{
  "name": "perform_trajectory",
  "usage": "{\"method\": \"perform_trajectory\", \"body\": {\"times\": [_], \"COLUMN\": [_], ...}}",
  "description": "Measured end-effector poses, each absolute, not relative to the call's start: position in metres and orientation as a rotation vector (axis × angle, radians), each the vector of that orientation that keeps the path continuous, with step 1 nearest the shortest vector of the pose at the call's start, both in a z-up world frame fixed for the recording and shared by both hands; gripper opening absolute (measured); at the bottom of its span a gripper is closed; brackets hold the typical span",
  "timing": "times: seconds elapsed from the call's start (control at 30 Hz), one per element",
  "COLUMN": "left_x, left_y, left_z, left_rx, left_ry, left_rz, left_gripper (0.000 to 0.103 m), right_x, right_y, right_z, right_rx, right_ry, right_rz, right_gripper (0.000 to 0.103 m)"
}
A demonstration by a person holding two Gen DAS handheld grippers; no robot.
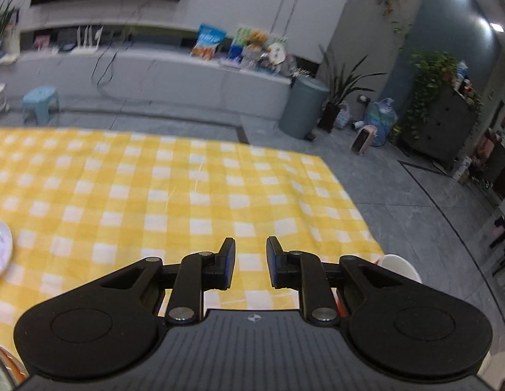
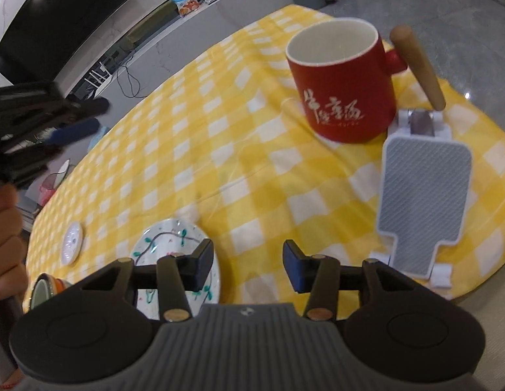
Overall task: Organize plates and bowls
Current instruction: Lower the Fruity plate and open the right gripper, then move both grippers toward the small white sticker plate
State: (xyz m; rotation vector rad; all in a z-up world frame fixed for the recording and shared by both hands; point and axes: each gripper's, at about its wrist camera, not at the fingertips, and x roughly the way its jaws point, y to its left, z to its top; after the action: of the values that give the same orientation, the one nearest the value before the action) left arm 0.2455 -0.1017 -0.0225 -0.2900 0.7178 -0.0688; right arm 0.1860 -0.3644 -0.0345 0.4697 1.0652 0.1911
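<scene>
Over the yellow-and-white checked cloth surface [image 2: 194,137], the right tool [image 2: 247,265] hangs spread and empty just beside the white vine-painted ceramic plate [image 2: 174,244], the left tool [image 1: 251,262] narrowly parted and empty; a careless reach could topple the nearby red mug [image 2: 345,88].

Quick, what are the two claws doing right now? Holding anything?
Left claw: open, holding nothing.
Right claw: open, holding nothing, beside the patterned plate.

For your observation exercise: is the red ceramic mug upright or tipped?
Upright: the red ceramic mug stands on its base, open mouth upward, on the yellow checked tablecloth.
</scene>
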Motion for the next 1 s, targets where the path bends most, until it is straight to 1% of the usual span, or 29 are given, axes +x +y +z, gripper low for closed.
{"method": "perform_trajectory", "body": {"times": [0.13, 0.33, 0.43, 0.6, 0.8, 0.83, 1.0], "left_x": [0.257, 0.269, 0.272, 0.255, 0.215, 0.209, 0.176], "left_y": [-0.100, -0.088, -0.081, -0.056, -0.003, 0.007, 0.066], "left_z": [-0.031, -0.014, -0.001, 0.035, 0.074, 0.078, 0.086], "left_rx": [-0.281, -0.320, -0.332, -0.311, -0.264, -0.252, -0.233], "left_ry": [0.726, 0.705, 0.714, 0.688, 0.655, 0.654, 0.675], "left_rz": [-0.027, -0.034, -0.015, 0.031, 0.106, 0.125, 0.210], "left_gripper": [0.022, 0.023, 0.023, 0.025, 0.030, 0.031, 0.032], "right_x": [0.186, 0.188, 0.188, 0.190, 0.186, 0.186, 0.191], "right_y": [-0.362, -0.367, -0.368, -0.357, -0.303, -0.291, -0.218], "right_z": [-0.034, -0.033, -0.029, -0.015, 0.024, 0.031, 0.058], "right_rx": [0.439, 0.448, 0.465, 0.484, 0.386, 0.376, 0.260], "right_ry": [1.054, 1.035, 1.012, 0.974, 0.920, 0.917, 0.940], "right_rz": [0.191, 0.181, 0.209, 0.228, 0.313, 0.331, 0.499], "right_gripper": [0.047, 0.047, 0.057, 0.057, 0.058, 0.058, 0.058]}}
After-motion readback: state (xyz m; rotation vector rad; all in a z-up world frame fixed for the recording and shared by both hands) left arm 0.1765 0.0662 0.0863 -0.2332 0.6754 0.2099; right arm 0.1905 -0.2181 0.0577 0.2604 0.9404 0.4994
